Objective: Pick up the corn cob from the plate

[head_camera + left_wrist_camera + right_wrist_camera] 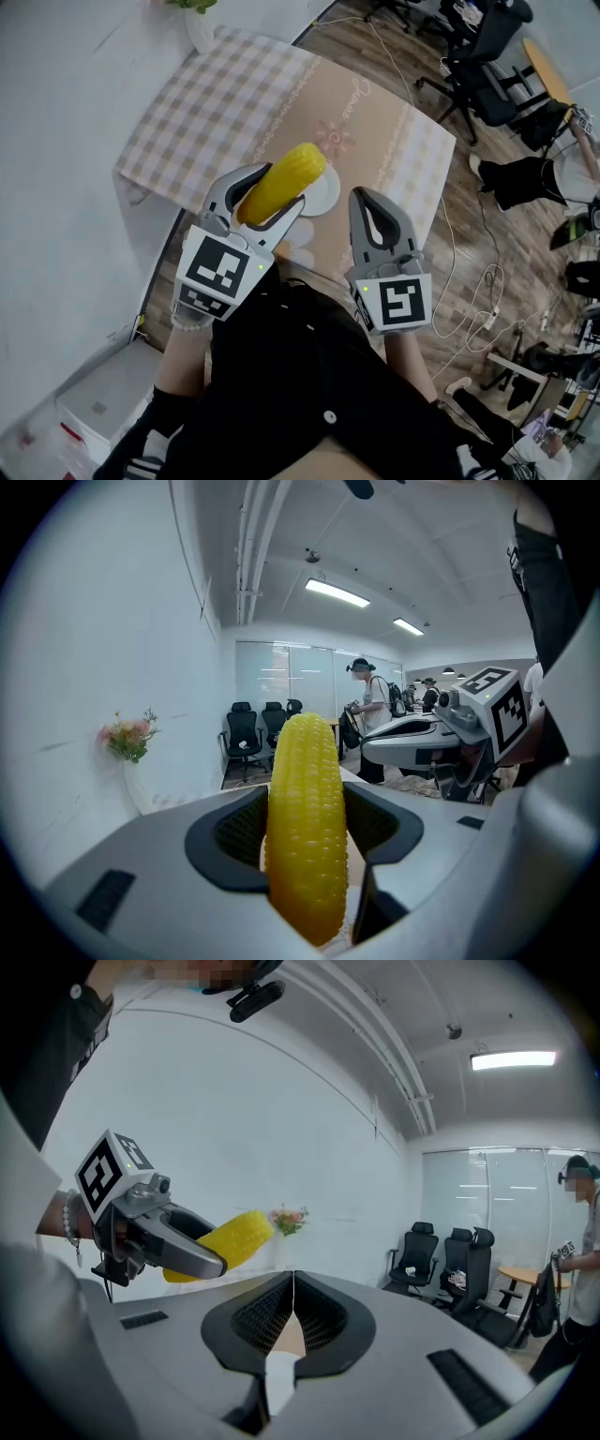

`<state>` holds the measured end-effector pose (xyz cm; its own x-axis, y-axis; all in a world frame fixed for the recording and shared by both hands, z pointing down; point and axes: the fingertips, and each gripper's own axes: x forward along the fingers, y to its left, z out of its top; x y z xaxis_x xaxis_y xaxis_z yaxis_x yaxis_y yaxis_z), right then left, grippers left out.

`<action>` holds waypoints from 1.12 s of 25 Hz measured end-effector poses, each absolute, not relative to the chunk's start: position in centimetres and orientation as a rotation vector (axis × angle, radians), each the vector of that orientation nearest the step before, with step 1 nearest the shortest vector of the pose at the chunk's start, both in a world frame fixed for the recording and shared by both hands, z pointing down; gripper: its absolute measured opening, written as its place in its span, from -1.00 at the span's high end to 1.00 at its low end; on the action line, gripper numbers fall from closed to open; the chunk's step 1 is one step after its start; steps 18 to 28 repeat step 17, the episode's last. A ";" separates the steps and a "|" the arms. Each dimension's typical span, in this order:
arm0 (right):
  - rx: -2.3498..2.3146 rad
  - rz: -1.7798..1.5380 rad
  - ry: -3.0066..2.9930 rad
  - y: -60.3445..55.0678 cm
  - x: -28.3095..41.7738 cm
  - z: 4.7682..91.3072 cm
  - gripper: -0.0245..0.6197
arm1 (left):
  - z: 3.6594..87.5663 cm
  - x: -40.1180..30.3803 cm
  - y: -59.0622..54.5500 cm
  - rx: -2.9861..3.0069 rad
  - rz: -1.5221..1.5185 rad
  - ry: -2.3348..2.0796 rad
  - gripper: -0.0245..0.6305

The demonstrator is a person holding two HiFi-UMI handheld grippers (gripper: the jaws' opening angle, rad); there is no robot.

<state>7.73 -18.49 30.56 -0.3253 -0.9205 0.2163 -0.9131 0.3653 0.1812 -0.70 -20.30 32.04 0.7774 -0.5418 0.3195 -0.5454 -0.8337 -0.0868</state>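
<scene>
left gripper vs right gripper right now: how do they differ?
The left gripper is shut on the yellow corn cob; the right gripper has its jaws shut together, empty. In the head view the left gripper overlaps the round white plate; the right gripper lies beside it. Both are grey, of the same build.

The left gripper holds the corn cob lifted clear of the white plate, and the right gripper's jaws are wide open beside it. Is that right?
Not quite. The right gripper has its jaws closed together with nothing between them, as the right gripper view shows. The rest stands: the left gripper holds the corn cob lifted clear of the white plate.
</scene>
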 end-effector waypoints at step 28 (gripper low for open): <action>1.602 -0.053 -2.343 -18.5 7.0 30.7 0.79 | 32.2 -1.0 -20.9 2.959 0.507 -0.919 0.14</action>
